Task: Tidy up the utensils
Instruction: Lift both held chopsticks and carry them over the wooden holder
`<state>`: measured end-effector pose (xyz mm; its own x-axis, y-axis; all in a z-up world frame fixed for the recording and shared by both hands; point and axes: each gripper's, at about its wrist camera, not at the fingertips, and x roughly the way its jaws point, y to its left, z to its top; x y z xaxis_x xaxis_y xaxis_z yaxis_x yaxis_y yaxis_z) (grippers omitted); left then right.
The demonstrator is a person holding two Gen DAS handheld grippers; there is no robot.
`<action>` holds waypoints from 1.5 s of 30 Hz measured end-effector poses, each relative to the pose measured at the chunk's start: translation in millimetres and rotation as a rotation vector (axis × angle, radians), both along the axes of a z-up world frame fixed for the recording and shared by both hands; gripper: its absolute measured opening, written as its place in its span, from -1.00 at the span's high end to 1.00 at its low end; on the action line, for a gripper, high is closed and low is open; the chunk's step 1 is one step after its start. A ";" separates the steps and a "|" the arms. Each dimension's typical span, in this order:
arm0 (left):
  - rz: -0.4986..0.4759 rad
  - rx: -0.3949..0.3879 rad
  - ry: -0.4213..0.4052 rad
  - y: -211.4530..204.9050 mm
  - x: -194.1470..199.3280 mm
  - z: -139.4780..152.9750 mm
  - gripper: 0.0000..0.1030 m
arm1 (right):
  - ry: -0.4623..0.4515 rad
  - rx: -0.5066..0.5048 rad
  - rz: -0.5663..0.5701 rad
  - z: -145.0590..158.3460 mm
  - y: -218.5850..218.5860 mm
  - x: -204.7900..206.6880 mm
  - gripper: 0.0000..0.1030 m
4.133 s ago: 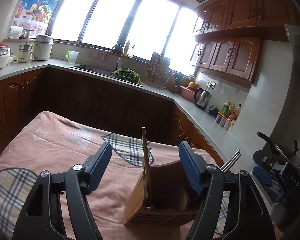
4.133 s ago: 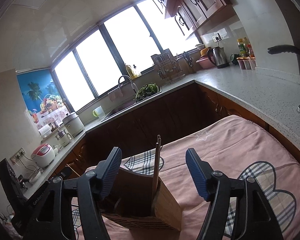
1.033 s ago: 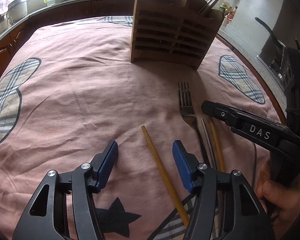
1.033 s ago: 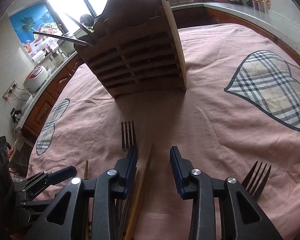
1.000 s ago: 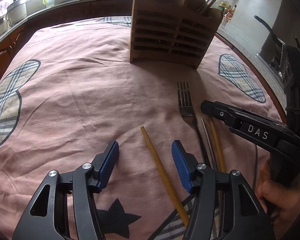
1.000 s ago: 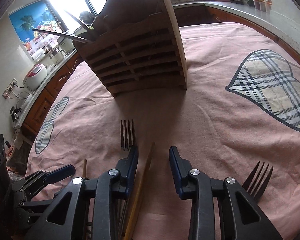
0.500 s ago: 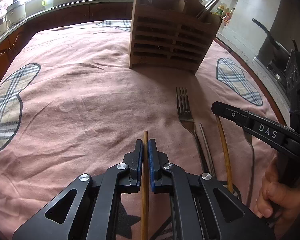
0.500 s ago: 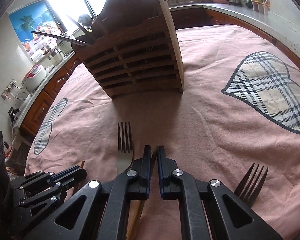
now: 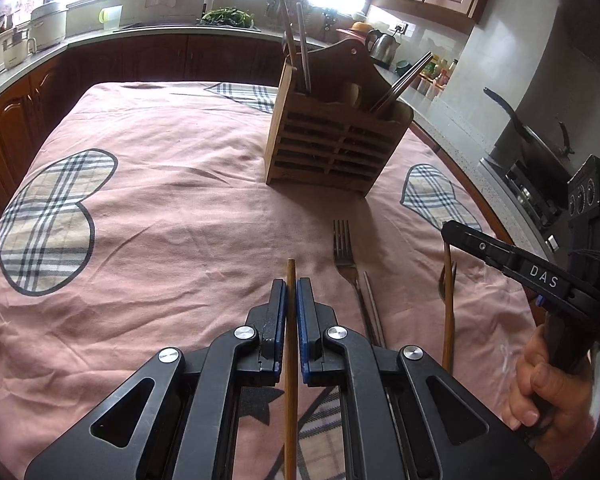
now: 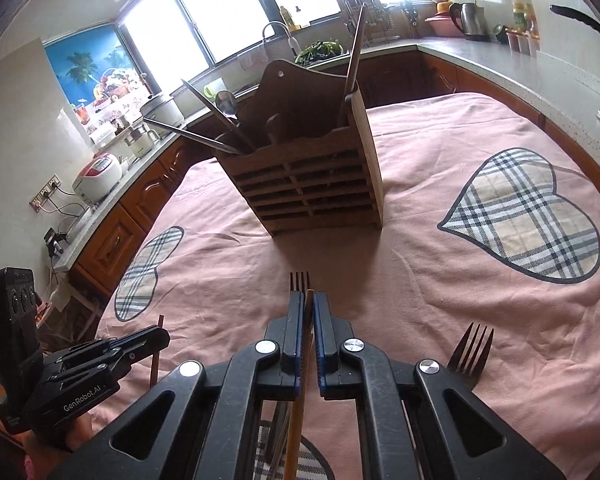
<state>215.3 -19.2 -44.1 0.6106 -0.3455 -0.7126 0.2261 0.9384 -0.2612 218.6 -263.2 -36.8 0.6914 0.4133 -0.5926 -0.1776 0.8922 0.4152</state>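
A wooden utensil holder (image 9: 332, 148) (image 10: 312, 184) stands on the pink cloth and holds several utensils. My left gripper (image 9: 291, 292) is shut on a wooden chopstick (image 9: 290, 360), lifted a little above the cloth. My right gripper (image 10: 308, 304) is shut on another wooden chopstick (image 10: 300, 408); it shows at the right of the left wrist view (image 9: 447, 304). A fork (image 9: 346, 252) (image 10: 299, 281) and a metal chopstick (image 9: 372, 308) lie between the grippers. A second fork (image 10: 469, 350) lies to the right.
The table is covered by a pink cloth (image 9: 160, 208) with plaid heart patches (image 10: 524, 216). Kitchen counters (image 10: 500, 68) run around it, with a sink, kettle and rice cooker. A stove with a pan (image 9: 540, 148) stands at the right.
Both grippers closed on their chopsticks half a second ago and have now lifted them slightly; the holder appears farther away and lower in both views.
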 end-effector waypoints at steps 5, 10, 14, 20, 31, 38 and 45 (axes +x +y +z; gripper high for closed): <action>-0.003 -0.013 -0.043 6.0 -16.8 19.0 0.91 | -0.038 -0.002 0.004 15.9 0.1 -14.2 0.91; 0.006 -0.029 -0.087 14.9 -34.6 35.0 0.91 | -0.073 0.001 0.003 28.9 -0.6 -30.1 0.92; 0.014 -0.041 -0.121 20.2 -46.9 46.4 0.91 | -0.102 0.002 0.003 38.2 -1.6 -41.8 0.92; 0.025 -0.055 -0.167 26.6 -64.0 58.9 0.91 | -0.149 0.003 0.005 53.3 -3.2 -60.1 0.92; 0.083 -0.115 -0.247 39.8 -84.5 71.8 0.91 | -0.222 0.020 -0.019 69.6 -12.4 -89.9 0.92; 0.120 -0.153 -0.296 46.5 -82.7 84.3 0.91 | -0.288 0.032 -0.060 83.6 -20.0 -100.2 0.92; 0.132 -0.177 -0.333 45.3 -75.5 97.9 0.91 | -0.335 0.045 -0.079 97.9 -25.4 -98.5 0.92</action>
